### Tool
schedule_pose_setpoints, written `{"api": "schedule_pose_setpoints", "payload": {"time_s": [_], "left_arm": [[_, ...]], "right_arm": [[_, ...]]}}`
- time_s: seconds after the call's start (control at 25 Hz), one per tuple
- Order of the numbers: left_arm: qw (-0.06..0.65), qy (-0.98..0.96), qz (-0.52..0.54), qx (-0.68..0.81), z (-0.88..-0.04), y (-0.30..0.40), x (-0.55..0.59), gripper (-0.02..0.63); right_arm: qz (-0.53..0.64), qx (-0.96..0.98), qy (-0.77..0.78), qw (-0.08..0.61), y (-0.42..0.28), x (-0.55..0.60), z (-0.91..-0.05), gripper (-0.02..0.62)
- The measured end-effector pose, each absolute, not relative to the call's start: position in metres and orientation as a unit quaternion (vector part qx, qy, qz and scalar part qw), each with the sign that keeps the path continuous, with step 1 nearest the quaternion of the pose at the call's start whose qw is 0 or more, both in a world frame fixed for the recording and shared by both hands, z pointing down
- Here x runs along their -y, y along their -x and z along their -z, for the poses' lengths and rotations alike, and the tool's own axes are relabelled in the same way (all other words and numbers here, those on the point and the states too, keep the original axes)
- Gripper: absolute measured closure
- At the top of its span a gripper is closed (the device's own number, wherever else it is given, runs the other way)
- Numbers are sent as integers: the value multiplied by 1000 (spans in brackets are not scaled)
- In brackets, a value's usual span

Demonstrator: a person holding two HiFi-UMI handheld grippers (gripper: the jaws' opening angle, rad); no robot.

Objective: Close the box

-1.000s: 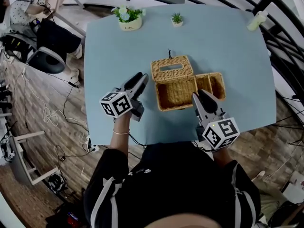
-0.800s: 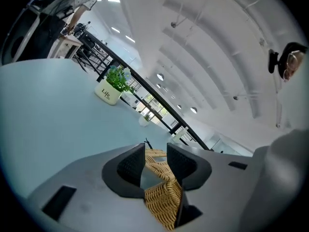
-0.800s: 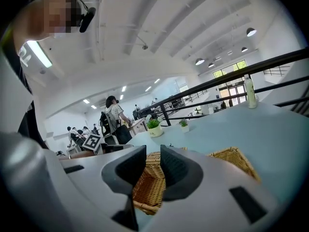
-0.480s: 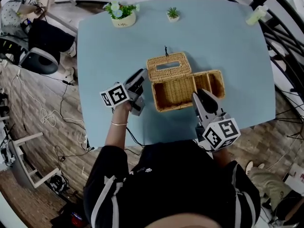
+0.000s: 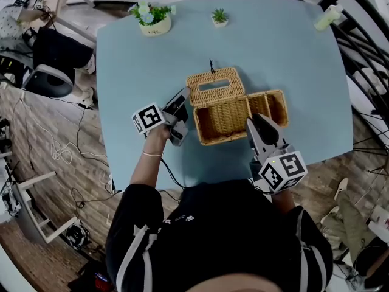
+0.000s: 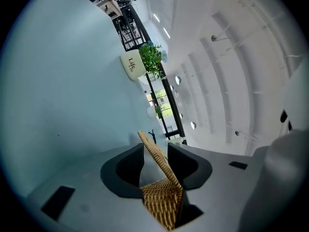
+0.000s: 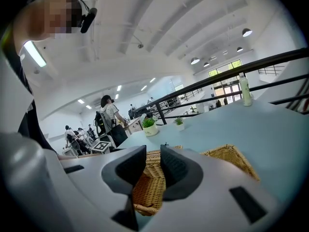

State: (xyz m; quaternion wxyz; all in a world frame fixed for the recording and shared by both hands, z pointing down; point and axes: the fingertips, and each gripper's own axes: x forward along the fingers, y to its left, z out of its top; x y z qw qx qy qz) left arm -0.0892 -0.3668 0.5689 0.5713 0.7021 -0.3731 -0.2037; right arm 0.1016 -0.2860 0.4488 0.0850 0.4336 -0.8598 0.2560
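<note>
My left tool point(image 6: 155, 153): jaws just been opening, now apart, straddling wicker edge at 9 o'clock end of box point(image 5: 225, 119); gap shows beside one jaw, no squeeze. My right tool point(image 7: 153, 154): jaws narrowly apart astride box wall at its 5 o'clock corner; can't tell if pads press. Box sits mid-counter point(image 5: 285, 53), lid point(image 5: 209, 85) open toward 12 o'clock. At counter's 11 o'clock potted flowers point(image 5: 151, 18), at 12 small plant point(image 5: 219, 18), at 1 bottle point(image 5: 326, 19).

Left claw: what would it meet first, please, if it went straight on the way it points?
Probably the wicker box's open lid: its edge stands between the left claw's jaws, which have just been opening.
</note>
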Motion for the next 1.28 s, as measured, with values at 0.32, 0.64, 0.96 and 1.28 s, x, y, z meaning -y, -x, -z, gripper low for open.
{"api": "schedule_pose_setpoints", "payload": {"time_s": [0.32,0.64,0.96,1.28], "left_arm": [[595,-681,228,361,-578,82,376,474],[591,-681,261,345,-572,79,384,494],[530,-722,298,330,-527,86,382,549],[441,-803,261,304,-495,80,371,549]], "right_arm": [[-259,853,-444,86,-106,287,-453,505],[-257,849,-455,83,-112,283,-452,505],[-248,852,-455,76,-114,273,-443,505],[-254,855,-447,70,-111,268,-446,505]]}}
